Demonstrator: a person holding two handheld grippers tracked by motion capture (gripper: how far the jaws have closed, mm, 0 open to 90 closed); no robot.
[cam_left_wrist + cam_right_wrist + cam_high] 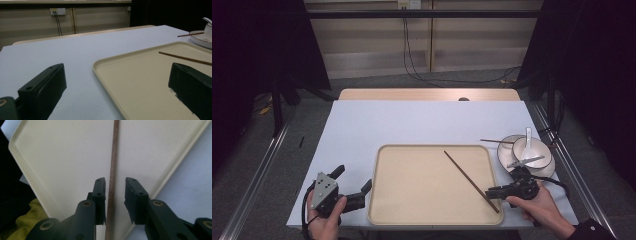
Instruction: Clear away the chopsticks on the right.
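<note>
A big pale blue-white table top [422, 122] fills the middle of the high view. On it, in the lower middle of the frame, lies a wide cream plastic tray [412, 190] with round corners. At the right edge of the table, in the middle right of the frame, sits a white round plate [548, 169] with a small white bowl [532, 149] and a white spoon [528, 134] on it.

The left gripper [352, 187] is at the lower left of the high view, just beside the tray's left rim. Its two black jaws stand wide apart with nothing between them.

The right gripper [488, 192] is at the lower right, over the tray's near right corner. Its jaws are a little apart and do not press on anything.

A long thin brown wooden chopstick [469, 180] lies slanted on the tray. In the right gripper view its near end [111, 195] runs between the two jaws, close to one. A second thin brown chopstick [496, 141] rests on the plate's left edge.
</note>
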